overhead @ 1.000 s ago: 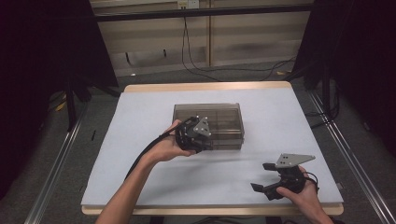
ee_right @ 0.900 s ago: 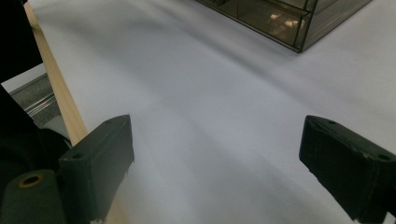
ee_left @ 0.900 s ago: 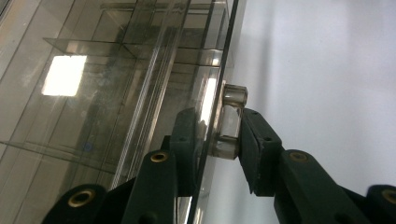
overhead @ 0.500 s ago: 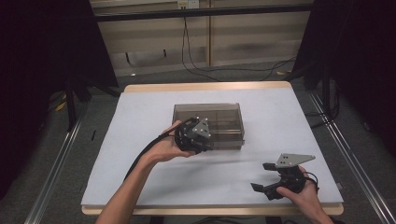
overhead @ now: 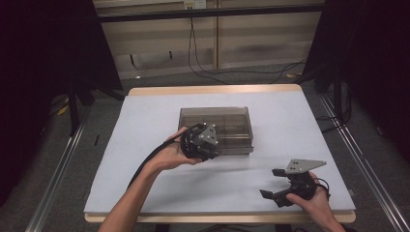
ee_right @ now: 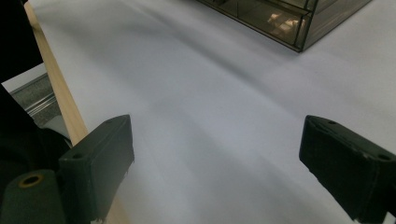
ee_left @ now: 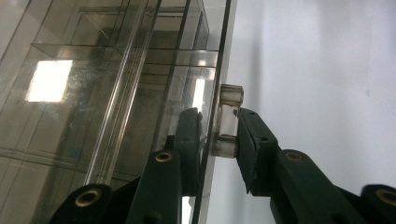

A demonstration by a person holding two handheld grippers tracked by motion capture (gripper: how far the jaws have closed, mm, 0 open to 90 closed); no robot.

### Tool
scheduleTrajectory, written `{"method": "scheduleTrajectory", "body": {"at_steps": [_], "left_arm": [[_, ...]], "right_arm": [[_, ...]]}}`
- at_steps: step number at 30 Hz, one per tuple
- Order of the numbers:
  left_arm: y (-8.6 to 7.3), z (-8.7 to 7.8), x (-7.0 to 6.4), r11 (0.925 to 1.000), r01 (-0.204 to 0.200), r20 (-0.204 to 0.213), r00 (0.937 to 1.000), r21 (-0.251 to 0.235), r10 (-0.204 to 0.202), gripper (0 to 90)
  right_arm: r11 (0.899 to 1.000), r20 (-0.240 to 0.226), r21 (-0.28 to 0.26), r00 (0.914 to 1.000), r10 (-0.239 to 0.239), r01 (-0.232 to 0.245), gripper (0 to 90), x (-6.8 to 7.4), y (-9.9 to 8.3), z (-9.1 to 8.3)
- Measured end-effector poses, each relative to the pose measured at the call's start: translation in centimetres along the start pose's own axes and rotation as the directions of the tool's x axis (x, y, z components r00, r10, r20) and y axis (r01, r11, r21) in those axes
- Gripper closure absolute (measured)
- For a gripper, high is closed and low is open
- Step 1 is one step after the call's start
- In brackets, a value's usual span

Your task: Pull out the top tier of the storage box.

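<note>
While the left gripper [overhead: 205,145] presses against the near front of the smoky clear drawer box [overhead: 217,126], its two black jaws stand on either side of a small clear knob [ee_left: 227,120] on the box's front panel, clamped together on it, as the left gripper view shows. One jaw lies behind the transparent panel edge as that camera sees it, the other on the outer side, touching the knob. The box sits near the middle of the table [overhead: 145,106], on its white cover, a little toward the far edge, with shelves and dividers visible through its walls. The right gripper [overhead: 275,186] rests in the person's right hand [overhead: 314,200] close to the table's near right corner, well apart from the box. Its jaws are spread wide with nothing between them, and the right gripper view looks across bare white cover toward a corner of the box [ee_right: 285,23] and the table's wooden edge [ee_right: 56,88].
</note>
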State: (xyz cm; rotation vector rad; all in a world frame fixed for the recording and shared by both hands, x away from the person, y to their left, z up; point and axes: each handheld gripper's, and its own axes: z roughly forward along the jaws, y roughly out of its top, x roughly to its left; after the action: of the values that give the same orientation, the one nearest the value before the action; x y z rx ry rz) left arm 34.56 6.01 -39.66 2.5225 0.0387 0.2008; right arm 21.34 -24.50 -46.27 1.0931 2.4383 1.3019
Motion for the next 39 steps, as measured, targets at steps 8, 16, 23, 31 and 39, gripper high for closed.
{"method": "scheduleTrajectory", "body": {"at_steps": [8, 16, 23, 31, 39], "left_arm": [[0.0, -0.2, -0.1, 1.0, -0.001, 0.008, 1.0, 0.007, 0.001, 71.4], [-0.3, -0.2, -0.5, 0.9999, 0.008, 0.006, 0.9999, -0.011, -0.008, 71.2], [-0.3, -0.4, -0.8, 1.0, 0.006, 0.008, 1.0, -0.001, -0.006, 71.0], [-0.4, -0.5, -1.2, 1.0, 0.001, 0.017, 0.9999, -0.008, -0.001, 71.4], [-0.5, -0.5, -1.7, 0.9999, -0.007, 0.017, 0.9998, -0.009, 0.007, 71.8]], "right_arm": [[1.0, 0.001, -0.001, 1.0, 0.0, 0.0, 10.1, 0.0, 0.0, 0.0], [1.0, 0.003, -0.002, 1.0, 0.001, -0.001, 10.1, 0.0, 0.0, 0.0], [1.0, 0.003, -0.001, 1.0, 0.0, 0.0, 10.1, 0.0, 0.0, 0.0], [1.0, 0.001, 0.0, 1.0, -0.001, 0.001, 10.1, 0.0, 0.0, 0.0], [1.0, 0.002, 0.0, 1.0, -0.001, 0.001, 10.1, 0.0, 0.0, 0.0]]}}
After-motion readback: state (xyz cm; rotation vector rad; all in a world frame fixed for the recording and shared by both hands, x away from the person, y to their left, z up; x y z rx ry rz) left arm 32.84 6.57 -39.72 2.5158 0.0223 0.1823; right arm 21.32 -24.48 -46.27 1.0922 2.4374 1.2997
